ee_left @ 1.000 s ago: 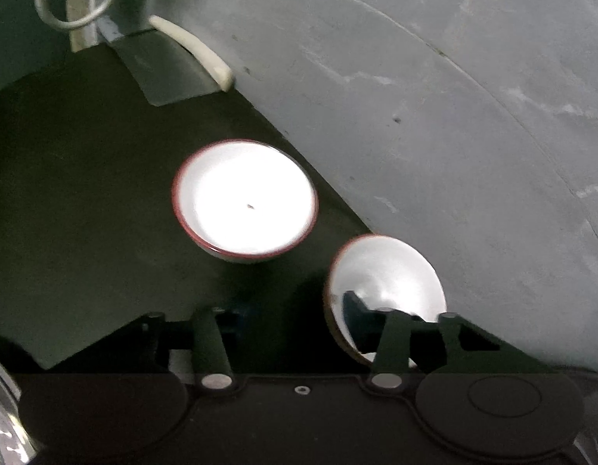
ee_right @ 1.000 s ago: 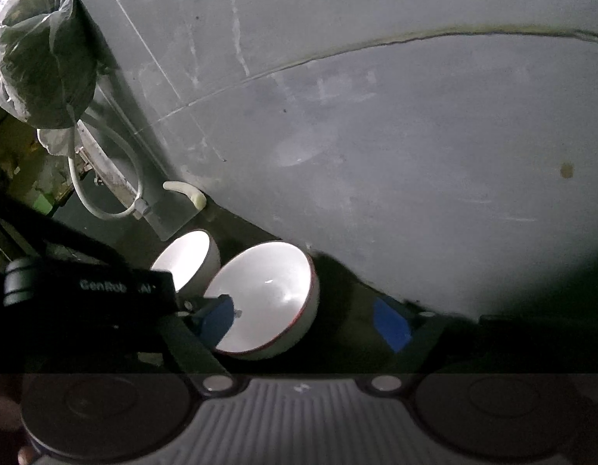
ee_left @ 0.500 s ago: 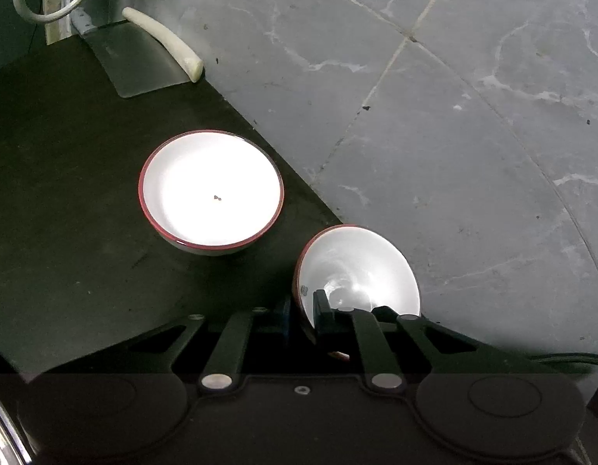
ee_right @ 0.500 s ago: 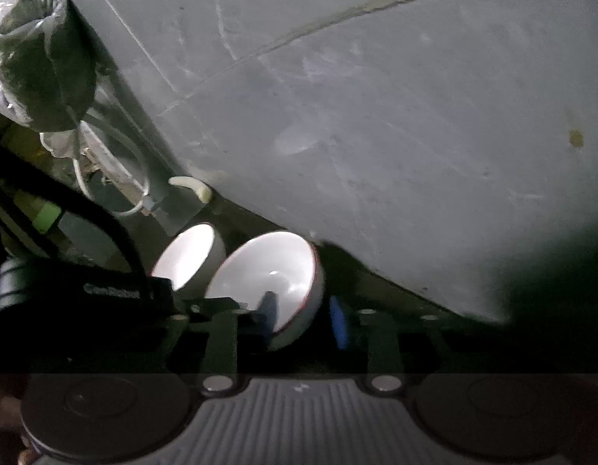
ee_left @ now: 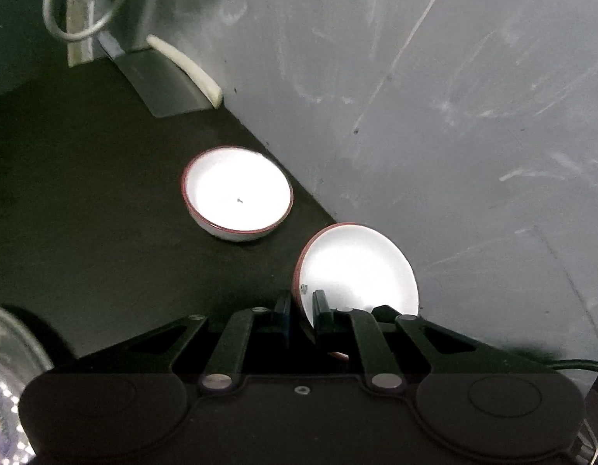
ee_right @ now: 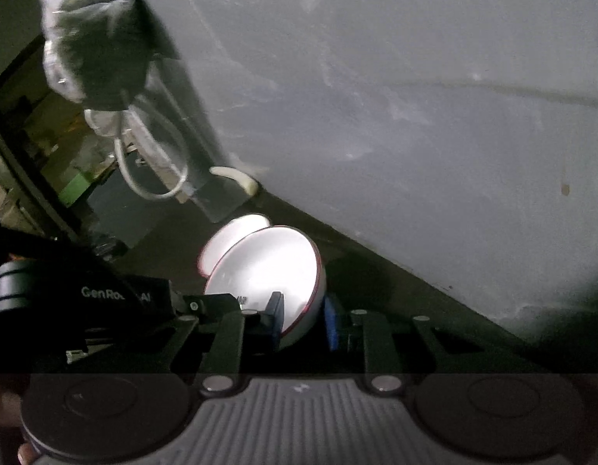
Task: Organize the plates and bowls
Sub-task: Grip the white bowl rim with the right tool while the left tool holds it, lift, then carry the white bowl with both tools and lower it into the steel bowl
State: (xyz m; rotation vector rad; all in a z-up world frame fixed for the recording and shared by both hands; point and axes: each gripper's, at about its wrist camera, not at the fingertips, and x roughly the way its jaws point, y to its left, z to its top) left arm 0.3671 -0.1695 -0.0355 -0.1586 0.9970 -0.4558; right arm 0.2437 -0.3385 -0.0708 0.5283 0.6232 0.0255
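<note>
Two white bowls with red rims are on a dark counter (ee_left: 85, 201) by a grey wall. The far bowl (ee_left: 237, 193) rests flat; in the right wrist view only part of it (ee_right: 233, 232) shows behind the near one. The near bowl (ee_left: 357, 267) is tilted on edge. My left gripper (ee_left: 301, 306) is shut on its left rim. My right gripper (ee_right: 303, 316), with blue pads, is shut on the right rim of the same bowl (ee_right: 268, 267). The left gripper's body (ee_right: 116, 298) shows at the left of the right wrist view.
The grey tiled wall (ee_left: 434, 116) runs close behind both bowls. A cream curved piece (ee_left: 186, 69) and a white hose loop (ee_left: 85, 11) are at the far corner. A plastic-wrapped bundle (ee_right: 93, 38) hangs above it. A shiny round object (ee_left: 8, 372) is at the near left.
Both grippers went from open to shut on the near bowl's rim, left first, then right. The bowl now stands more steeply tilted, and both cameras have shifted slightly.
</note>
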